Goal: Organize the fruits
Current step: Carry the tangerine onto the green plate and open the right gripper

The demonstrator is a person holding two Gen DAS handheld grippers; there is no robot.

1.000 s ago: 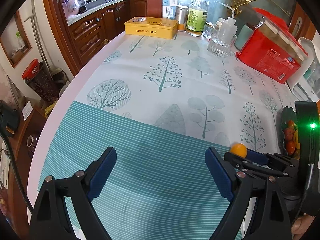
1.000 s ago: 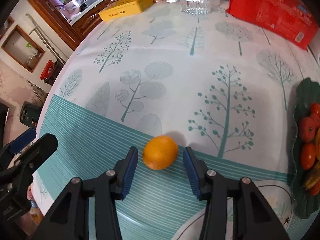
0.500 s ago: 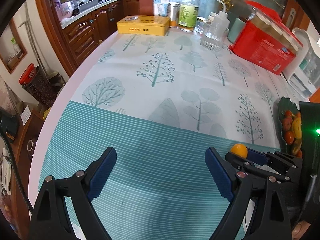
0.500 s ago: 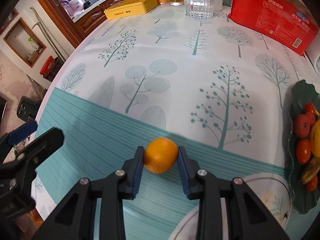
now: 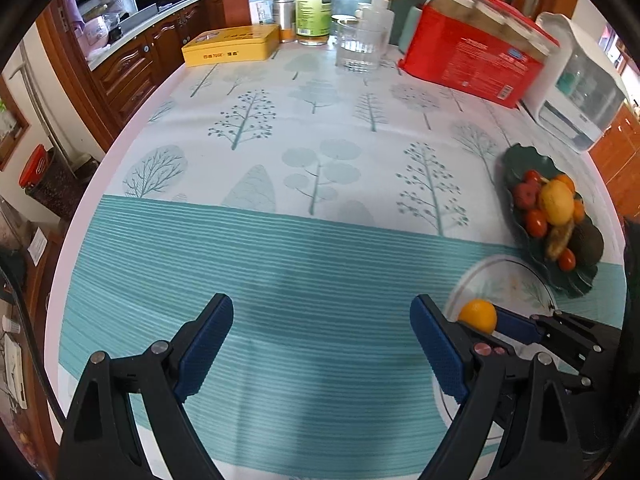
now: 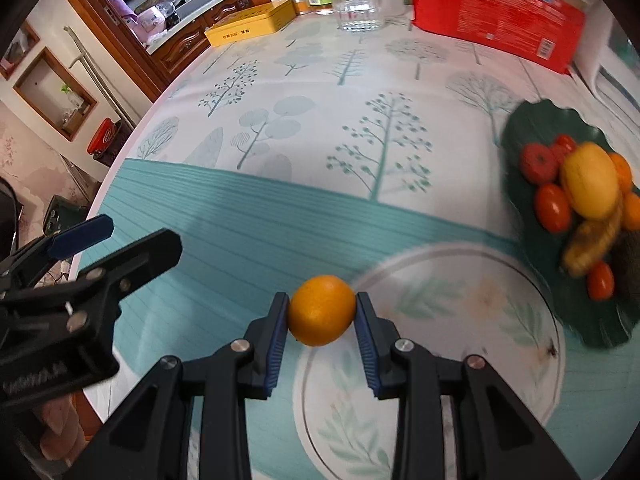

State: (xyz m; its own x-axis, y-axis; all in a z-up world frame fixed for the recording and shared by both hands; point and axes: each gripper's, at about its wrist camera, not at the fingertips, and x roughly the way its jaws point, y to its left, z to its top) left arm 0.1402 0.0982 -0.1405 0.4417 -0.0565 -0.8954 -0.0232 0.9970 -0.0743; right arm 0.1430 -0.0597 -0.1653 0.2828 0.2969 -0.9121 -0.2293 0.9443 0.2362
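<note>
My right gripper is shut on a small orange, its blue pads pressing both sides, and holds it above the left rim of a white leaf-patterned plate. The left wrist view shows the same orange in the right gripper over that plate. My left gripper stands wide open over the teal striped cloth with nothing between its fingers. A dark green leaf-shaped dish at the right holds several tomatoes, a lemon, a banana and oranges.
At the table's far side stand a yellow tin, a glass, a bottle, a red box and a white appliance. The table's rounded edge runs down the left, with wooden cabinets beyond.
The right gripper closed on the orange, lifted it off the cloth and carried it right to the white plate. The left gripper shifted right too, still open.
</note>
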